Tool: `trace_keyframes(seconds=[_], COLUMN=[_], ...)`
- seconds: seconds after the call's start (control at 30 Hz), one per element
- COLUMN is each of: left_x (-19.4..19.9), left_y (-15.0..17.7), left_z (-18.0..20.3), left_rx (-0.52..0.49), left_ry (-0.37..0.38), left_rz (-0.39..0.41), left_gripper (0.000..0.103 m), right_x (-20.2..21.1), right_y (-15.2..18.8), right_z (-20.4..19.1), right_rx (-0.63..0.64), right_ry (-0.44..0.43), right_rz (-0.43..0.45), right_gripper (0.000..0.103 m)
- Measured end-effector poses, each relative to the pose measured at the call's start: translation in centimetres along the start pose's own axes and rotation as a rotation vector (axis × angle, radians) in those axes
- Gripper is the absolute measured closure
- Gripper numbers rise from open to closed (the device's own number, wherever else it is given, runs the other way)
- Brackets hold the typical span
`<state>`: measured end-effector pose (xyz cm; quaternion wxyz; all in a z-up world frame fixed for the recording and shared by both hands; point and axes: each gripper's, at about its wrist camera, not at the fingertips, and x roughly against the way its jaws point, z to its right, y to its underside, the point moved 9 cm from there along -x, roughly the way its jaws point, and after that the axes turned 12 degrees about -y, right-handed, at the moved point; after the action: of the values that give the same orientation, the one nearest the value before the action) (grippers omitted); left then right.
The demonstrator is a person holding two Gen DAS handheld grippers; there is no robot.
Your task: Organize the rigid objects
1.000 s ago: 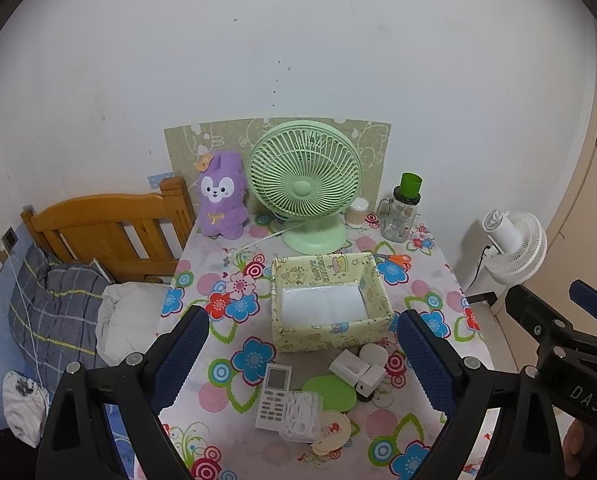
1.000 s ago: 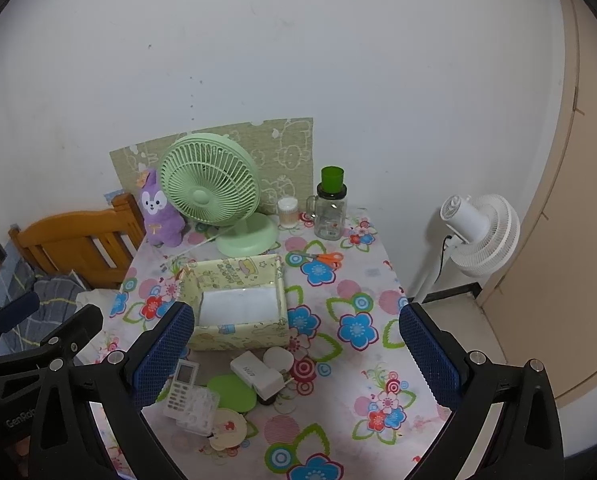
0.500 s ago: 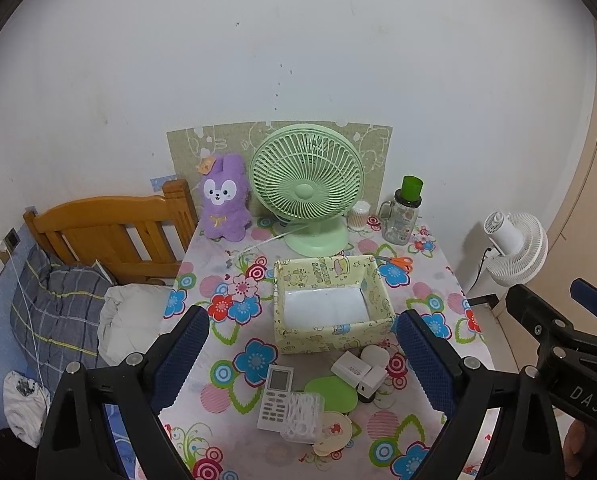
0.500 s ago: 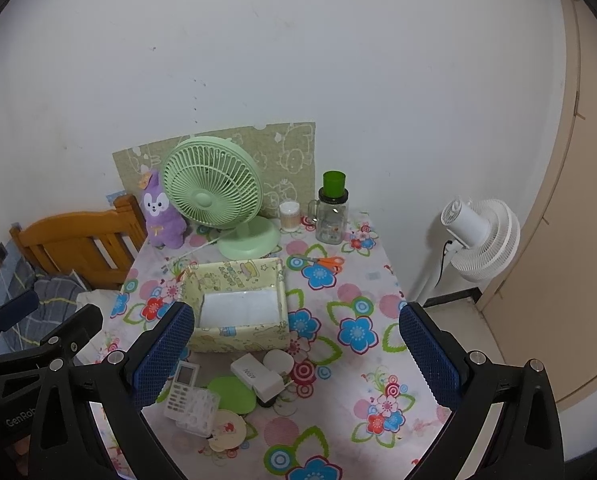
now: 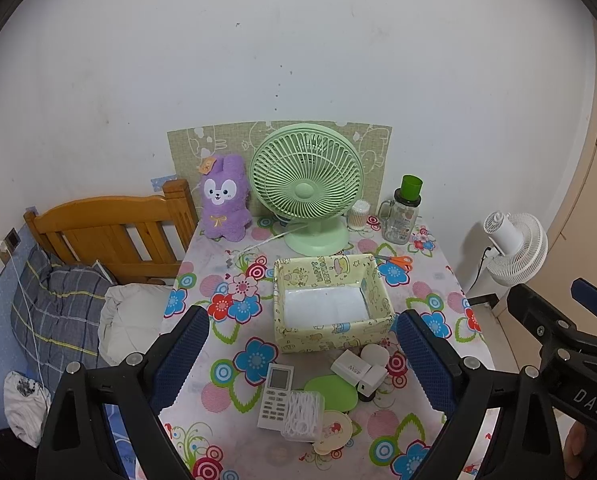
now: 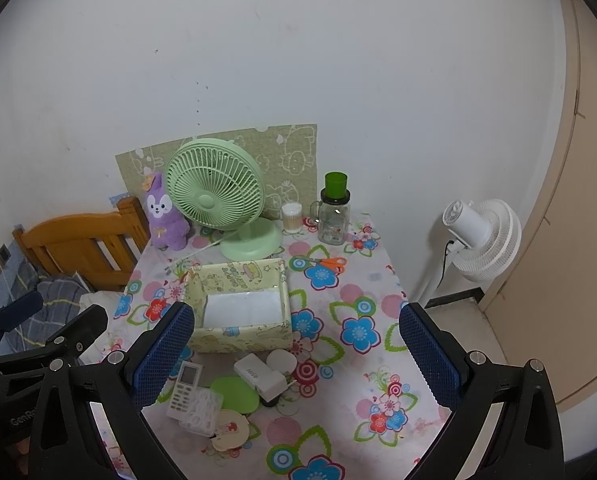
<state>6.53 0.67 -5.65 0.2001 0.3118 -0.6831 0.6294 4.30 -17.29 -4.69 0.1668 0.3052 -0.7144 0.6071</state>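
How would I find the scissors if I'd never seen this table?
Start at the big pale green desk fan at the back of the flowered table. Come forward to the yellow cartoon-print box; the small scissors lie flat on the cloth by its far right corner. They are the only thing there with bright orange handles.

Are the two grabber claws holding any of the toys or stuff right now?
No. The left gripper and the right gripper are both open and empty, hanging above the table.
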Motion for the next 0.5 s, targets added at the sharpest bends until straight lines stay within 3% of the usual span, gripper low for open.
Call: trace_keyframes(seconds=[0.5], left_x=[0.04], left_y=[0.33], left_z=[0.2], left_rx=[-0.004], left_ry=[0.002], left_rz=[-0.001], left_gripper=[0.007], right_x=[0.03], right_y=[0.27], right_z=[-0.12], right_rx=[-0.009], right_ry=[-0.007], right_rz=[-0.001], right_gripper=[0.0])
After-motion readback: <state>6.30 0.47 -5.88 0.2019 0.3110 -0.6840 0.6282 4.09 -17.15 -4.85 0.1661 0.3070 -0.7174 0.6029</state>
